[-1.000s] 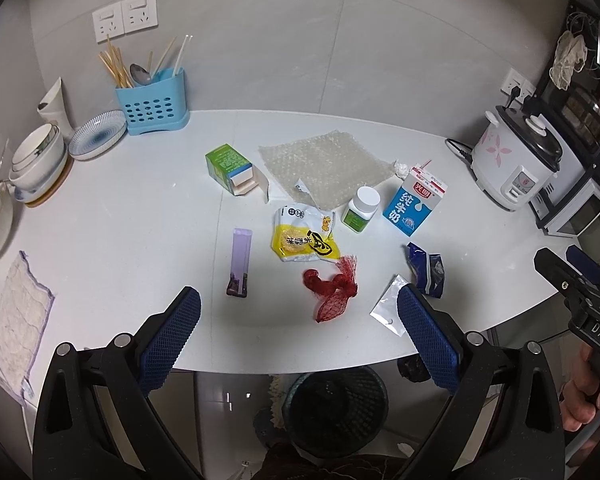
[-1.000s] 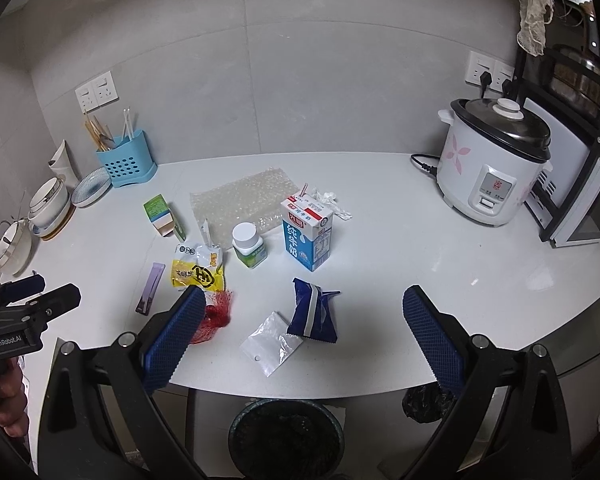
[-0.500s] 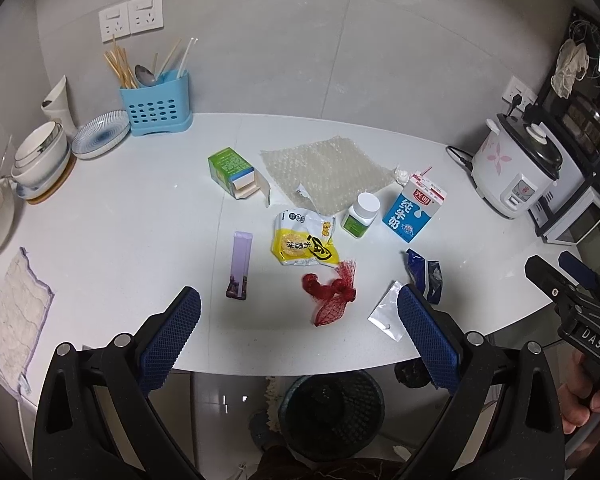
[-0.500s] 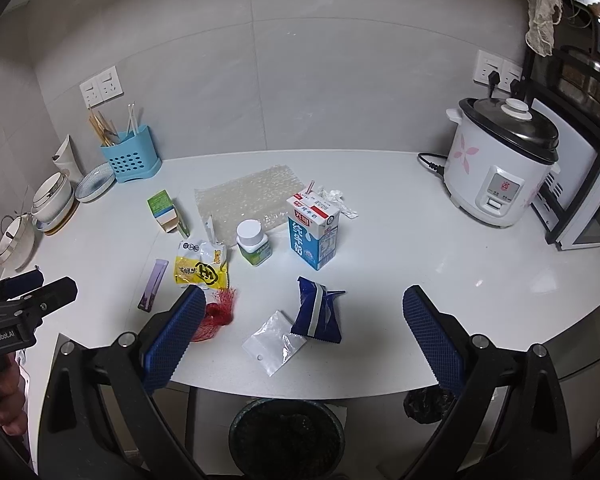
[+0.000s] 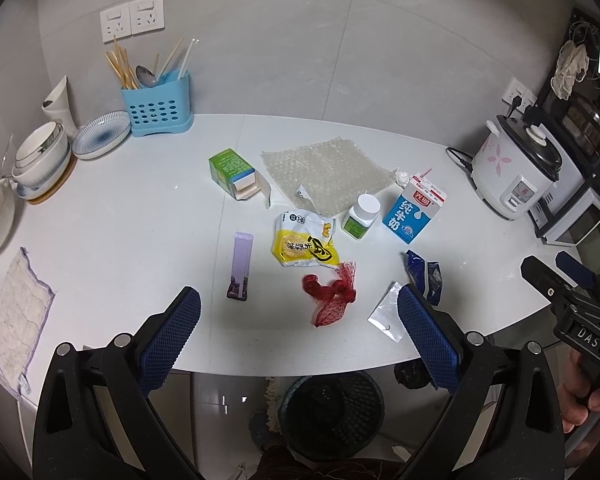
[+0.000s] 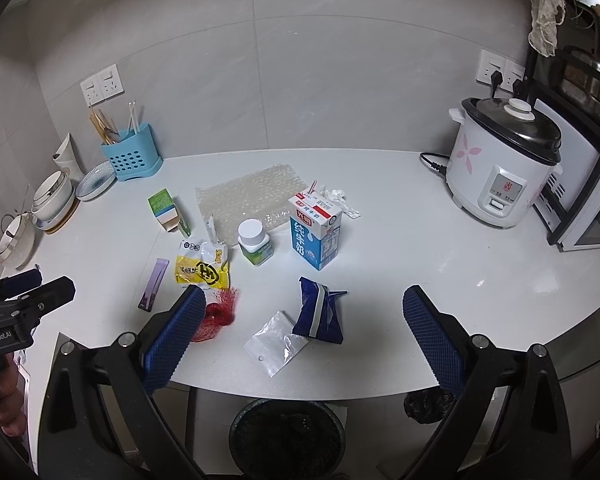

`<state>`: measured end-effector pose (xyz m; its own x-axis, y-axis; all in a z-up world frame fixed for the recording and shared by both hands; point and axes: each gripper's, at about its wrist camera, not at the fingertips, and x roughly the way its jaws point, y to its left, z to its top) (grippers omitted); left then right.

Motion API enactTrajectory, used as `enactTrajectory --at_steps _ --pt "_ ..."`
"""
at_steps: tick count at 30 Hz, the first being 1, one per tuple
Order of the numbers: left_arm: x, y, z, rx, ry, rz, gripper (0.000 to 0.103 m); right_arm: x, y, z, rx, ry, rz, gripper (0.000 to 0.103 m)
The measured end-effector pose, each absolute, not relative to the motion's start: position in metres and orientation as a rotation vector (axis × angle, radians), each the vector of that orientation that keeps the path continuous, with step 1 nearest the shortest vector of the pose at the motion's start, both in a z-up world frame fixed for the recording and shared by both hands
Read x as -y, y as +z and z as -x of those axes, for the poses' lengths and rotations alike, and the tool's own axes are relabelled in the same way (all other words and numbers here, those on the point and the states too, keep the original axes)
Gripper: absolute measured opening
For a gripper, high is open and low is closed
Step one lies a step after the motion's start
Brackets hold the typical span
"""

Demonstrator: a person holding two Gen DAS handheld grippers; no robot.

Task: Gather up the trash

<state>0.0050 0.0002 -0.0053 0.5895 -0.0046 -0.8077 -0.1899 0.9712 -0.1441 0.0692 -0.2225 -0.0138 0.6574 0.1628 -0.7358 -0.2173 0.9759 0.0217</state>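
Far left of the left-wrist frame: cloth (image 5: 14,312) flat at the desk (image 5: 112,224) edge, bowls (image 5: 40,160) and plate (image 5: 100,138) stacked against the wall, blue caddy (image 5: 156,110) upright behind them. Kitchenware, parked out of the way, presumably not for collecting.

Centre of the frame, the trash, loosely scattered and all lying untouched on the desk: green box (image 5: 232,172) on its side with flap open, bubble wrap (image 5: 324,172) spread flat behind it, purple stick pack (image 5: 241,266) nearer the front edge, yellow snack bag (image 5: 304,246), red net (image 5: 332,294) crumpled just below that bag. Further right: white-capped bottle (image 5: 360,216) and milk carton (image 5: 414,216) both upright, side by side; blue wrapper (image 5: 424,272) and clear packet (image 5: 386,312) close to the front edge.

Bottom centre, below the desk edge: black bin (image 5: 332,408) on the floor, set right under the nearest scraps, likely so pieces can be dropped straight down.

Left gripper (image 5: 298,332) raised above the front edge, jaws wide, nothing between them; red net roughly centred in the gap, probably the first pick. Right gripper (image 6: 300,334) likewise raised, jaws wide and empty, blue wrapper and clear packet framed between its pads. Each device visible at the side of the other's view, gripped by a hand (image 5: 584,396).

Far right: rice cooker (image 5: 516,176) plugged in, well apart from the trash.

Judging by the layout, collecting not yet begun.
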Motion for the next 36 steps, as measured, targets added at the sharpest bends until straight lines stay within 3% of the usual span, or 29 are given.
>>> enactTrajectory --at_steps 36 --pt "-0.014 -0.013 -0.022 -0.984 0.141 0.236 0.097 0.210 -0.024 -0.078 -0.869 0.209 0.086 0.095"
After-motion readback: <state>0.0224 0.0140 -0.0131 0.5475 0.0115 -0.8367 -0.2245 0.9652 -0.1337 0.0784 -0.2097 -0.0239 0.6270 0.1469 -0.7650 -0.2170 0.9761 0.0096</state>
